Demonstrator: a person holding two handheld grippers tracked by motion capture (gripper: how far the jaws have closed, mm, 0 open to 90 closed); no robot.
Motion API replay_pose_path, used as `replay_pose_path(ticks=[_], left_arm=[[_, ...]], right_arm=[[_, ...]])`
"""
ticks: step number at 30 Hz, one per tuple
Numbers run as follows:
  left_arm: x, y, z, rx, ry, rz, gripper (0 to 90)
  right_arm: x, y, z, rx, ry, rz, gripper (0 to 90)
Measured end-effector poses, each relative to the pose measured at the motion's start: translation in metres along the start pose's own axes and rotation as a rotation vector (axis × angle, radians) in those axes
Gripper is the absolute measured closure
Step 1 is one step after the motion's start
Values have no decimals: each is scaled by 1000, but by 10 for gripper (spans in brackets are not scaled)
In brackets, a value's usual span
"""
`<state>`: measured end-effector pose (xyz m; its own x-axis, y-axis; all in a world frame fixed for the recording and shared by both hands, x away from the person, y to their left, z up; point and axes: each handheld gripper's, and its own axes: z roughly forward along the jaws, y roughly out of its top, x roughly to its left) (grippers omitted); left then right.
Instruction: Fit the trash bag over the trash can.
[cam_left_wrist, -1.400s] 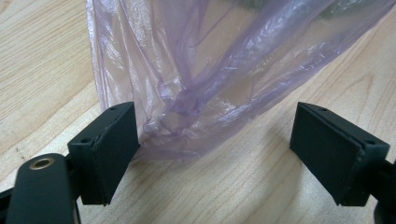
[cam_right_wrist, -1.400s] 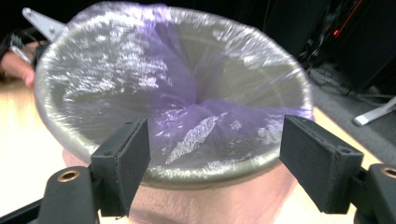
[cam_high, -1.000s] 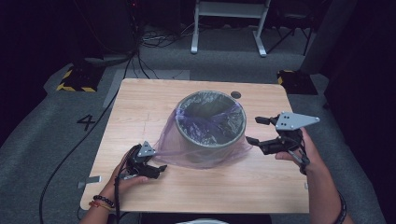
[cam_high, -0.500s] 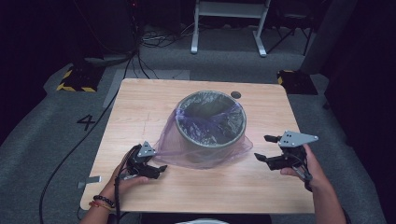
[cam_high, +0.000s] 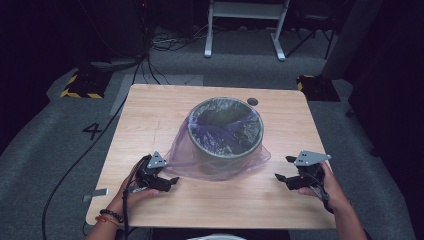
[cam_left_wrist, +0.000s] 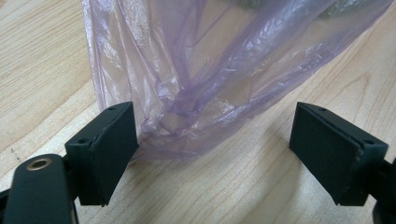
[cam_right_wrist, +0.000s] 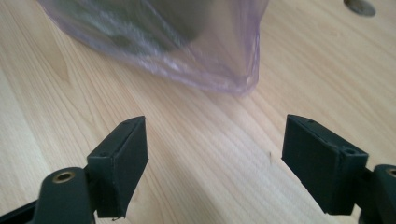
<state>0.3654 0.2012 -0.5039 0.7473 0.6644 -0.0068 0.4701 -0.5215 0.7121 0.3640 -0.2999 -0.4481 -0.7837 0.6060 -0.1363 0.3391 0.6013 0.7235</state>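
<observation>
Thin purple plastic bag (cam_high: 220, 150) drapes the round grey bin (cam_high: 227, 127) mid-table (cam_high: 150, 110), skirt pooled on wood. Left gripper (cam_high: 162, 181) spread wide at its hem, likely ready to pinch; right gripper (cam_high: 286, 172) spread, standing clear.

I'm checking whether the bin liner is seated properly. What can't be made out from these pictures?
- Bin floor: high view, hidden by the crumpled purple bag.
- Bin's far outer side: high view, behind its own rim.
- Bag's upper part: left gripper view, cut off by the top edge.
- Bin: right gripper view, blurred behind plastic.
</observation>
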Motion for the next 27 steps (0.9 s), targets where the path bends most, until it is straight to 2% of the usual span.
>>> replay_pose_path(ticks=[2,8,12,19,22,27], left_arm=[[0,0,0,0,-1,0,149],[0,0,0,0,-2,-2,149],[0,0,0,0,-3,0,149],[-1,0,0,0,-4,1,149],[-1,0,0,1,-4,1,149],[-1,0,0,1,-2,2,150]], right_arm=[[-1,-6,3,15,-7,1,224],[-2,-30,11,42,4,46,216],[-1,-46,11,20,31,83,205],[0,-64,8,13,20,133,193],[-2,-70,7,-14,21,169,190],[-2,-72,5,-10,4,178,175]])
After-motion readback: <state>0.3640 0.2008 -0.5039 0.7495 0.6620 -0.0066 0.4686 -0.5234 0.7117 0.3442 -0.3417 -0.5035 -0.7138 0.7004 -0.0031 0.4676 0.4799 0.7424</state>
